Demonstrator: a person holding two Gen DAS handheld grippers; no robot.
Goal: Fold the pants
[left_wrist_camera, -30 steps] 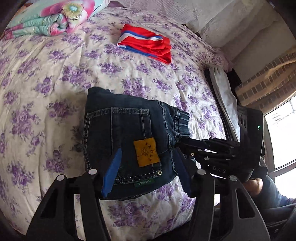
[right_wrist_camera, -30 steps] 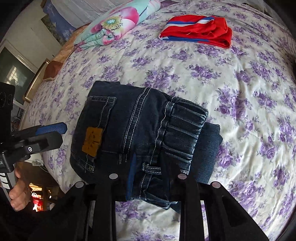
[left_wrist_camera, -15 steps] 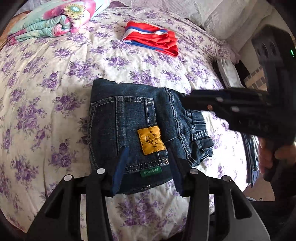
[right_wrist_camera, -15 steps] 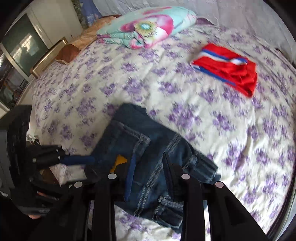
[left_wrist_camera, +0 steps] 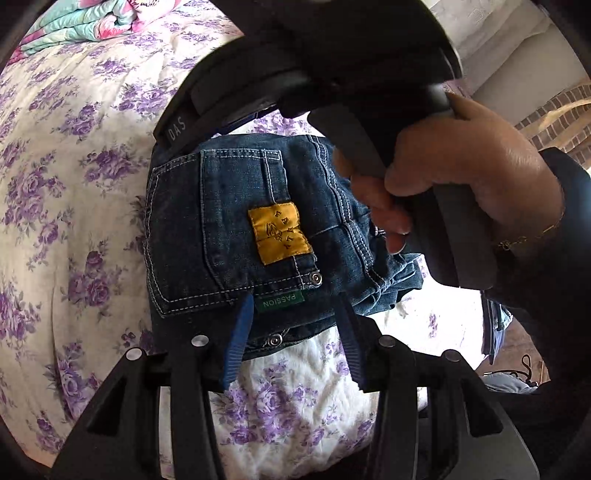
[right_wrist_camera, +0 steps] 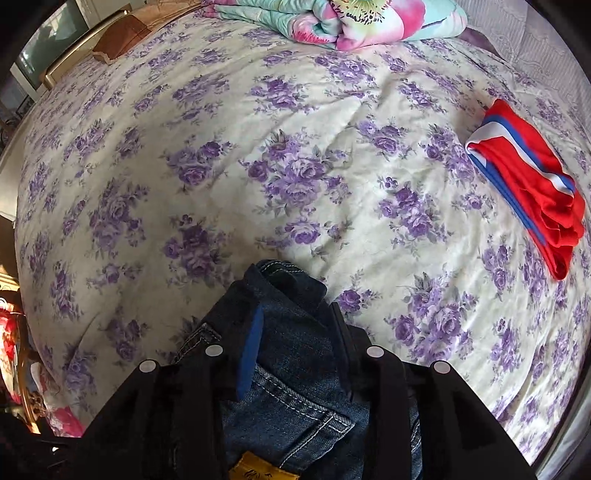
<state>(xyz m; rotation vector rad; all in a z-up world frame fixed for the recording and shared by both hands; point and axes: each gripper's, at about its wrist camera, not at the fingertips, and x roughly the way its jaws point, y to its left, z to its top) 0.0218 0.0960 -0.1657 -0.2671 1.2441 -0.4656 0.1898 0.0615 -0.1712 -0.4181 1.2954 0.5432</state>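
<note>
The right-hand gripper point(right_wrist_camera: 295, 350) has been carried from the right side of the folded dark blue denim pants point(left_wrist_camera: 236, 236) across to a place above them; a second ago it stood low at the bundle's elasticated cuff side, and half a second ago it was already swinging over. In the left wrist view its black body now fills the top of the frame, with the person's right hand point(left_wrist_camera: 461, 177) wrapped round the handle just over the pants. The bundle is seen to be a compact rectangle with the back pocket and mustard-yellow sewn patch point(left_wrist_camera: 279, 232) uppermost, so the folding is judged to be essentially done, with only a final press or lift remaining.

The pants lie near the front edge of the cream bedspread with purple roses point(right_wrist_camera: 295, 166), well apart from the folded red garment with blue and white stripes point(right_wrist_camera: 528, 192) and the rolled floral quilt in pink and turquoise point(right_wrist_camera: 340, 22).

The right gripper's blue-padded fingers are held apart, pointing across the bed, with denim seen between and below them; whether cloth is touched cannot be told. The left-hand gripper point(left_wrist_camera: 291, 325) is also spread open, its tips at the near hem, clamped on nothing
</note>
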